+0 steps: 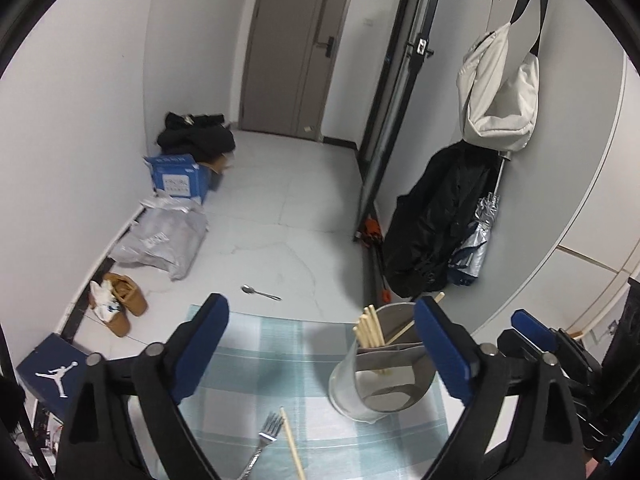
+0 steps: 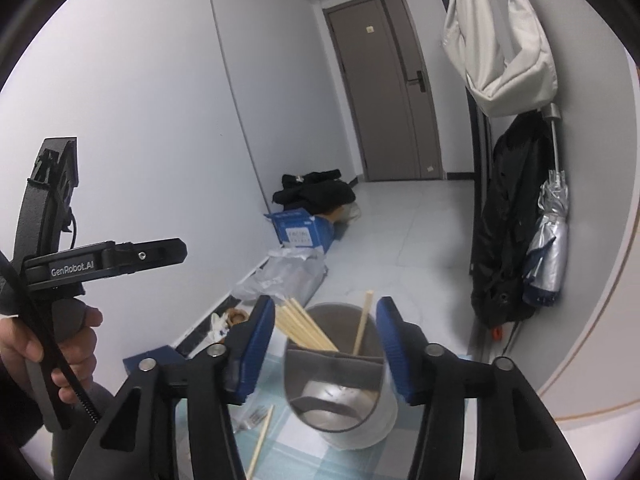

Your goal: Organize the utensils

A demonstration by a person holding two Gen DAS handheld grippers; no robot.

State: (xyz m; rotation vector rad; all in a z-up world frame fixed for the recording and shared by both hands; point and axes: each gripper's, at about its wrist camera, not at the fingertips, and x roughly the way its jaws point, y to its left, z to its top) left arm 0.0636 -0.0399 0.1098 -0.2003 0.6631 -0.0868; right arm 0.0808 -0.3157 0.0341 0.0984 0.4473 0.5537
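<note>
- We see a round steel utensil holder [image 1: 380, 376] with wooden chopsticks [image 1: 370, 330], on a checked cloth [image 1: 280, 344].
- Left gripper [image 1: 320, 344] gapes wide, empty; right gripper [image 2: 326, 344] half-spread, empty.
- Only left view shows the steel spoon [image 1: 260, 293] on the floor.

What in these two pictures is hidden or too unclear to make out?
- Silver fork: handle cut off by the bottom edge, left wrist view; mostly hidden behind the right claw in the right wrist view.
- Round metal utensil holder: its far compartment's bottom is hidden by the divider.
- Loose wooden chopstick: lower end cut off.

Left gripper [image 1: 322, 340] gapes above checked cloth [image 1: 280, 360]; steel holder [image 1: 376, 372] holds chopsticks [image 1: 370, 330], fork [image 1: 268, 432] nearby
</note>
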